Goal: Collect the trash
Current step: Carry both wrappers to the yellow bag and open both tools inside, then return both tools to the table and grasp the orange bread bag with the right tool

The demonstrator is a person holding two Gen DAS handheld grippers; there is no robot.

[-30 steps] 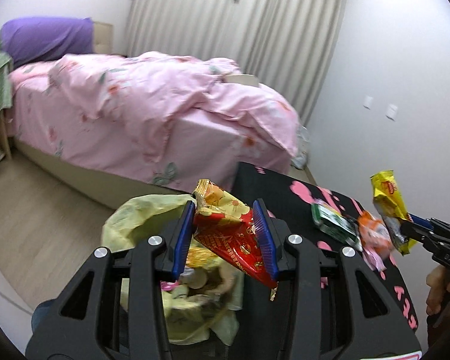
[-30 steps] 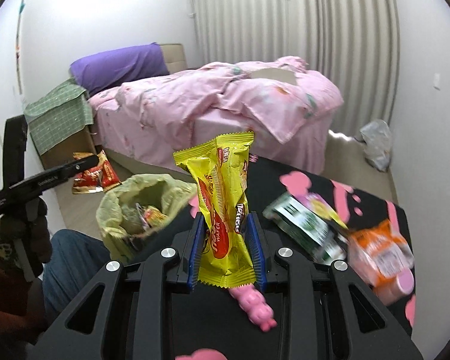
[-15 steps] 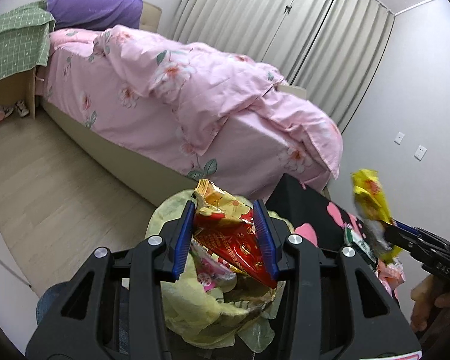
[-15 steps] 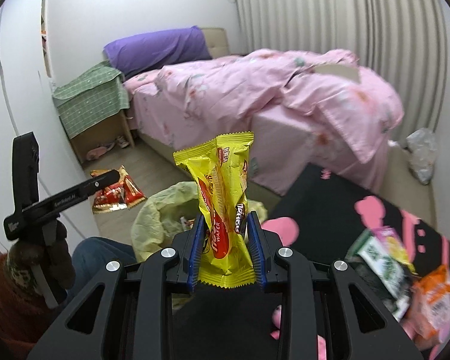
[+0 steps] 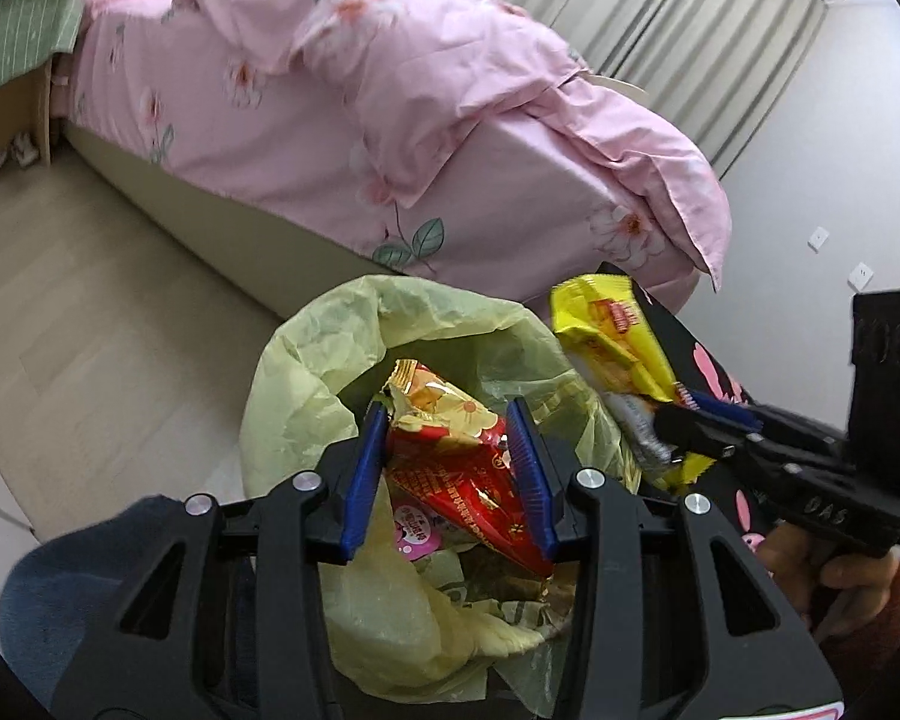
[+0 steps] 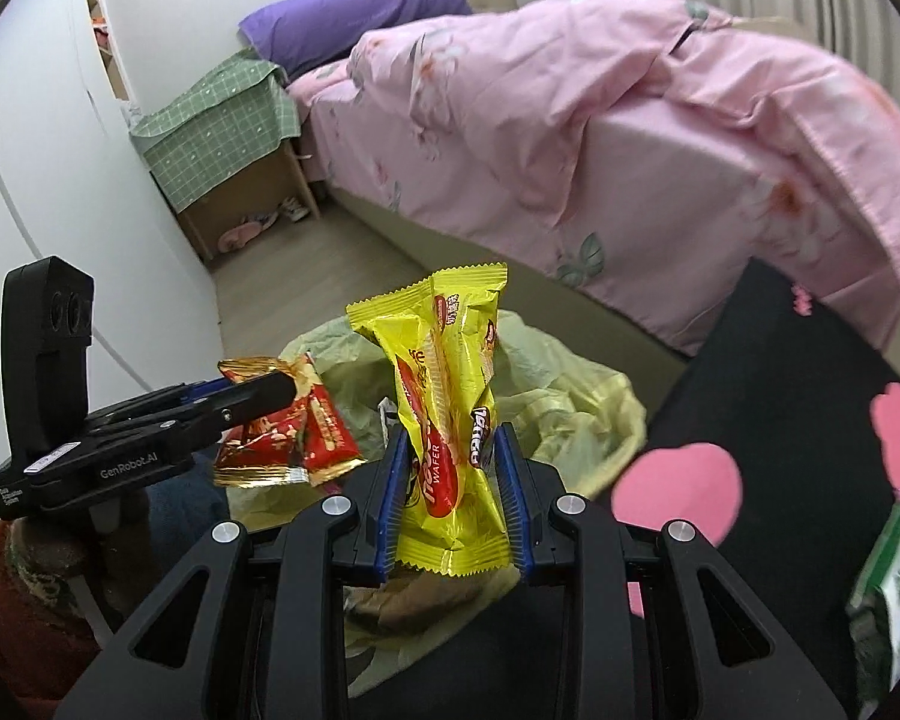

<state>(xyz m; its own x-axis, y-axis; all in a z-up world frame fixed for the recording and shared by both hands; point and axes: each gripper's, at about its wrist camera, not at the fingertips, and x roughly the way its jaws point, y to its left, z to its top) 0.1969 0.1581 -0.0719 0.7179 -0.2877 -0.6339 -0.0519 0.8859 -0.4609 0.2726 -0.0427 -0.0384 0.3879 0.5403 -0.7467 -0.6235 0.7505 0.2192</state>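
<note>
A yellow-green trash bag point(image 5: 306, 372) point(image 6: 570, 390) stands open on the floor beside a black table point(image 6: 780, 372). My left gripper point(image 5: 447, 407) point(image 6: 282, 387) hangs over the bag's mouth. Its jaws are opening, and a red and gold snack wrapper point(image 5: 456, 468) point(image 6: 282, 438) still sits between the blue pads. My right gripper point(image 6: 450, 432) point(image 5: 684, 414) is shut on an upright yellow wafer wrapper point(image 6: 444, 420) point(image 5: 612, 348) at the bag's right rim. More wrappers lie inside the bag.
A bed with a pink floral quilt point(image 5: 390, 120) fills the far side. A nightstand under a green checked cloth point(image 6: 222, 114) stands by the wall. A green packet point(image 6: 894, 576) lies on the table. A person's blue-clad knee point(image 5: 48, 588) is beside the bag.
Both grippers have come down and across from the table to the trash bag, each carrying its wrapper. The bag now fills the lower middle of both views.
</note>
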